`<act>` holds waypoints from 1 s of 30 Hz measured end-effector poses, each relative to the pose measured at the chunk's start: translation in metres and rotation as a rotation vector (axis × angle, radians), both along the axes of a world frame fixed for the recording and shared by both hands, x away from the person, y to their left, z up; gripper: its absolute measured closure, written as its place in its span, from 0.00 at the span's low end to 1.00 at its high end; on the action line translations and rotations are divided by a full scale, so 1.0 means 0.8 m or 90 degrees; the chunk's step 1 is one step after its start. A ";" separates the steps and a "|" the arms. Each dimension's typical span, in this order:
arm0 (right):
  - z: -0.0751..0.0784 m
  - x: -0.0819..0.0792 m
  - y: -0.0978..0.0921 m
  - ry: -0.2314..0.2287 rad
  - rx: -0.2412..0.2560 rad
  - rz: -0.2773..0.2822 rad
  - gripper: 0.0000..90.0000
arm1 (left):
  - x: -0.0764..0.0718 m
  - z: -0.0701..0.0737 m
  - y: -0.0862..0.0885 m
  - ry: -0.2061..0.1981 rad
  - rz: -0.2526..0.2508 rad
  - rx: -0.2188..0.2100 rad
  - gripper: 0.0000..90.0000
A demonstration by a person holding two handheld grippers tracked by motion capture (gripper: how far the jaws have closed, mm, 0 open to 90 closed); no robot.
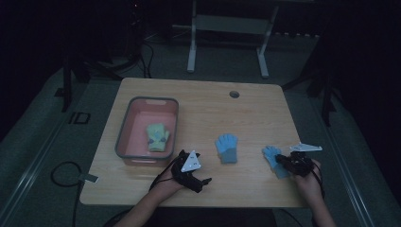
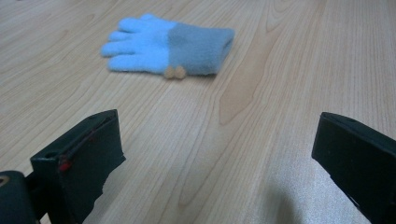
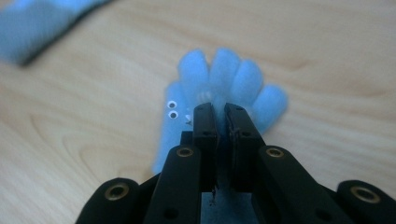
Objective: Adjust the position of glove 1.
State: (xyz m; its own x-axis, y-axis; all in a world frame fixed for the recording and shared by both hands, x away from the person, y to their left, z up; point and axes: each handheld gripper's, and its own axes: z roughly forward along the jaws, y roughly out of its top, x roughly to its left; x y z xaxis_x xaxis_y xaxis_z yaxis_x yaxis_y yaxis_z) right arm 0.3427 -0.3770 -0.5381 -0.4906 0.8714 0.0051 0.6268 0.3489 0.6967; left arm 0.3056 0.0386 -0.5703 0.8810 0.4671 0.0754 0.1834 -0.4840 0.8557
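A light blue glove with a grey cuff [image 1: 227, 149] [image 2: 168, 44] lies flat in the middle of the wooden table [image 1: 213, 118]. My left gripper [image 1: 202, 184] [image 2: 215, 135] rests near the front edge, short of that glove, open, its jaws wide apart over bare wood. A second blue glove [image 1: 272, 157] [image 3: 233, 77], with two googly eyes, lies at the right. My right gripper [image 1: 282, 161] [image 3: 221, 112] sits on its palm, jaws pressed together on the fabric, with the glove's fingers showing beyond the tips. A yellow-green glove [image 1: 157, 136] lies in the pink basin [image 1: 124, 127].
The grey-rimmed basin stands on the table's left half. A round cable hole [image 1: 234, 94] is near the far edge. A cable loop [image 1: 61, 172] lies on the floor at the left, and white frame legs [image 1: 191, 56] stand beyond the table.
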 end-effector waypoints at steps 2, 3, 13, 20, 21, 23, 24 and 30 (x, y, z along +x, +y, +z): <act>0.012 0.000 0.003 -0.017 0.008 -0.019 0.93 | 0.000 0.000 0.000 0.002 0.000 0.000 0.02; 0.017 0.001 0.004 -0.022 0.014 -0.023 0.93 | 0.000 0.000 -0.001 0.003 0.000 0.000 0.02; 0.064 0.024 0.039 -0.082 0.019 -0.081 0.93 | -0.001 0.000 -0.001 -0.005 -0.001 0.005 0.02; 0.065 0.038 0.066 -0.084 0.008 -0.113 0.93 | -0.001 0.000 0.000 -0.003 -0.001 -0.001 0.02; 0.061 0.040 0.068 -0.078 0.011 -0.119 0.93 | -0.001 0.000 0.000 -0.004 -0.002 0.000 0.02; 0.057 0.042 0.070 -0.076 0.014 -0.127 0.93 | 0.000 0.000 0.000 -0.003 -0.001 0.001 0.02; 0.050 0.046 0.073 -0.064 0.019 -0.141 0.93 | -0.001 0.000 0.000 -0.004 -0.001 0.002 0.02; 0.029 0.055 0.084 -0.044 0.014 -0.177 0.93 | -0.002 0.000 -0.001 -0.006 -0.003 0.004 0.02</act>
State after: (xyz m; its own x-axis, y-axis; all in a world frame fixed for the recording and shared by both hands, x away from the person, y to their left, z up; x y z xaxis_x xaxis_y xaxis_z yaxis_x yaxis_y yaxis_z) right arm 0.3863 -0.3101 -0.5150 -0.2333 0.9724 0.0002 0.6469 0.1550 0.7467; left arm 0.3044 0.0381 -0.5703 0.8824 0.4624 0.0866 0.1727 -0.4896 0.8547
